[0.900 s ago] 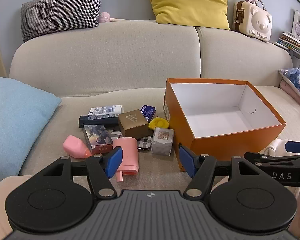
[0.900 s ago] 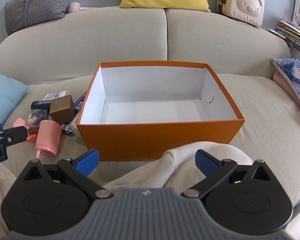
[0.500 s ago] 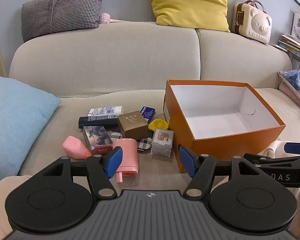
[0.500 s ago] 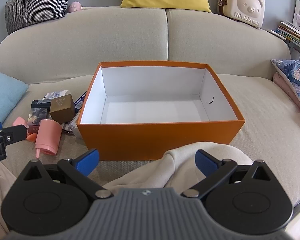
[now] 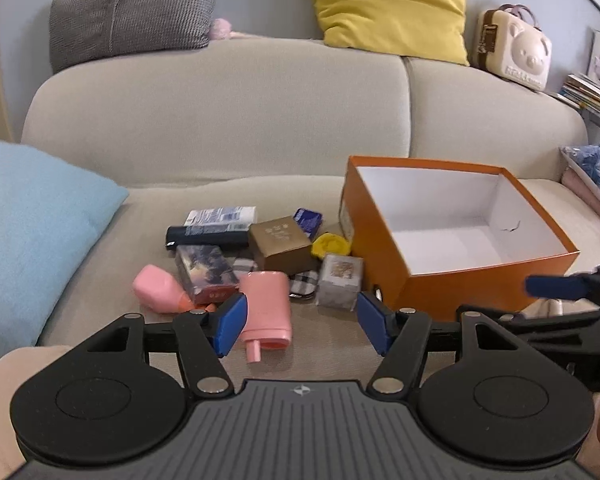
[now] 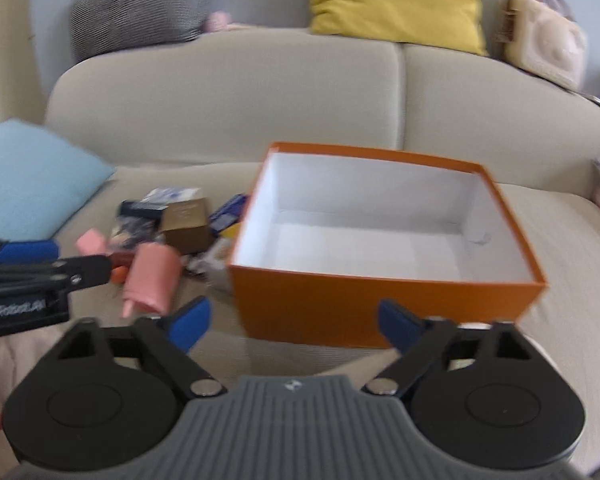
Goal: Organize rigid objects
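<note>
An orange box point(image 5: 452, 284) with a white inside stands empty on the sofa seat; its front wall point(image 6: 380, 304) fills the middle of the right wrist view. Left of it lies a heap of small items: a pink bottle point(image 5: 266, 308), a brown cube box point(image 5: 282, 244), a small grey box point(image 5: 340, 282), a yellow piece point(image 5: 332, 244), a picture box point(image 5: 208, 268), a pink case point(image 5: 156, 288). My left gripper point(image 5: 300, 324) is open just short of the pink bottle. My right gripper point(image 6: 294, 320) is open before the box, nothing between its fingers.
A light blue cushion point(image 5: 28, 232) lies at the left of the seat. Grey point(image 5: 132, 8) and yellow point(image 5: 388, 4) pillows and a bear-shaped case point(image 5: 514, 50) rest on the sofa back. Books and fabric are stacked at the right edge point(image 5: 592, 96).
The right wrist view has swung left and blurred, so the box sits further right and the heap shows more. The left gripper has shifted slightly; the heap and box lie as before.
</note>
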